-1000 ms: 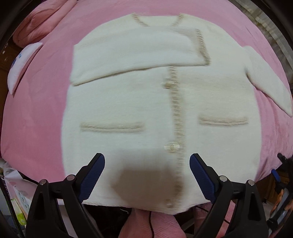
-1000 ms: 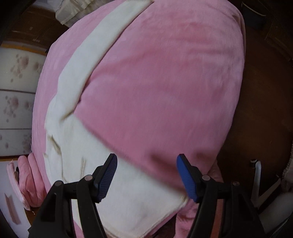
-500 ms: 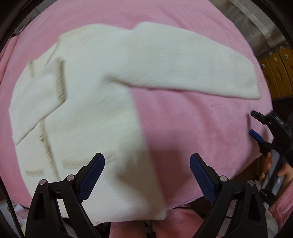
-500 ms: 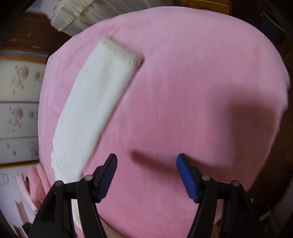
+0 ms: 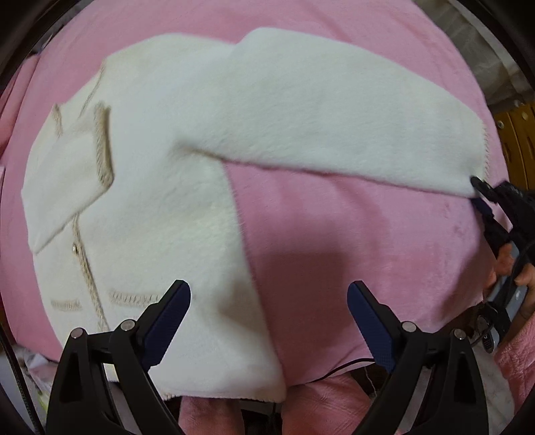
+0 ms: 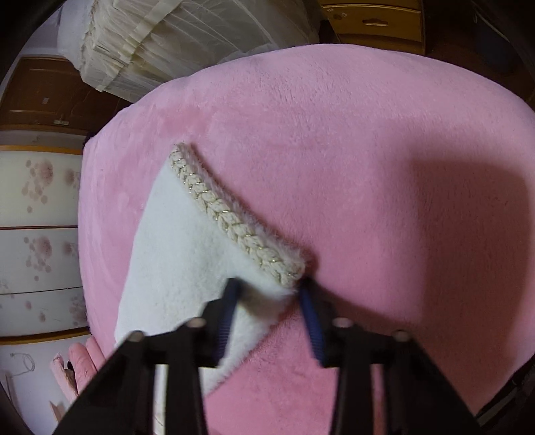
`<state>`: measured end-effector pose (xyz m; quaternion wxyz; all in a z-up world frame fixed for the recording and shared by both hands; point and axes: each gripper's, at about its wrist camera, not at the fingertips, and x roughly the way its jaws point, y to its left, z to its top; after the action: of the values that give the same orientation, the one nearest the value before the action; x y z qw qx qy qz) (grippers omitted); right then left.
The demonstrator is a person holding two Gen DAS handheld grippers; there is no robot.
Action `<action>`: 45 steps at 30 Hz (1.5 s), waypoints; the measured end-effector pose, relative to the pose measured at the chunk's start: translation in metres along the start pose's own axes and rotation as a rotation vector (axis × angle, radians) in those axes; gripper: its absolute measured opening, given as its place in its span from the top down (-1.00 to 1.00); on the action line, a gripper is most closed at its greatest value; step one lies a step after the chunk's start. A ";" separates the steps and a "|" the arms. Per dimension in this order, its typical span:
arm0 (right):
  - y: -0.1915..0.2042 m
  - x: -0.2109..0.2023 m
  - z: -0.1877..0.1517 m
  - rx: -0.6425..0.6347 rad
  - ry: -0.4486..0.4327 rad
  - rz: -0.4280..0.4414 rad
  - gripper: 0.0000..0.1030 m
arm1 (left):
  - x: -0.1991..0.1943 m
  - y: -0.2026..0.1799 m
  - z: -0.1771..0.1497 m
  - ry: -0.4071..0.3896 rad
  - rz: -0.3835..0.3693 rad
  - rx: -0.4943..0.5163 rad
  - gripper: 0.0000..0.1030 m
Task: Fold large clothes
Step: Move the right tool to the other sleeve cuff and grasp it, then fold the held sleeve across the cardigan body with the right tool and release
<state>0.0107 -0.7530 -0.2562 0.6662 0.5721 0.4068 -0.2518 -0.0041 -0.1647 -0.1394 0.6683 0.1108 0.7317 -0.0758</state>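
Observation:
A cream fluffy cardigan (image 5: 160, 187) with braided beige trim lies flat on a pink blanket (image 5: 334, 241). One sleeve is folded across its chest; the other sleeve (image 5: 334, 127) stretches out to the right. My left gripper (image 5: 267, 321) is open and empty, hovering over the cardigan's lower right hem. My right gripper (image 6: 271, 301) has its jaws around the braided cuff (image 6: 234, 231) of the outstretched sleeve, with the cuff corner between the pads. It also shows in the left wrist view (image 5: 481, 194) at the sleeve's end.
The pink blanket (image 6: 367, 167) covers a bed. Cream pleated curtains (image 6: 167, 43) and wooden drawers (image 6: 374, 23) stand beyond the far edge. A flowered wall panel (image 6: 36, 234) is at the left. A pink-sleeved hand (image 5: 515, 277) holds the right gripper.
The right gripper moved forward to the sleeve cuff and its jaws closed in around the cuff corner. The left gripper swung right from the cardigan's front toward its right side.

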 end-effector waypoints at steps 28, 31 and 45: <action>0.195 -0.101 -0.161 -0.498 -0.122 0.269 0.86 | -0.046 0.183 -0.073 -0.259 -0.190 -0.149 -0.82; 0.235 -0.090 -0.209 -0.509 -0.084 0.330 0.85 | -0.063 0.232 -0.093 -0.335 -0.147 -0.113 -0.82; 0.323 0.061 -0.408 -0.886 0.110 0.029 0.77 | -0.052 0.418 -0.130 -0.314 -0.063 -0.213 -0.82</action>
<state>0.1985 -0.2798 -0.1326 0.8278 0.2496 0.5023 -0.0131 -0.0148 0.2685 -0.0598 0.7793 0.0030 0.6256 -0.0351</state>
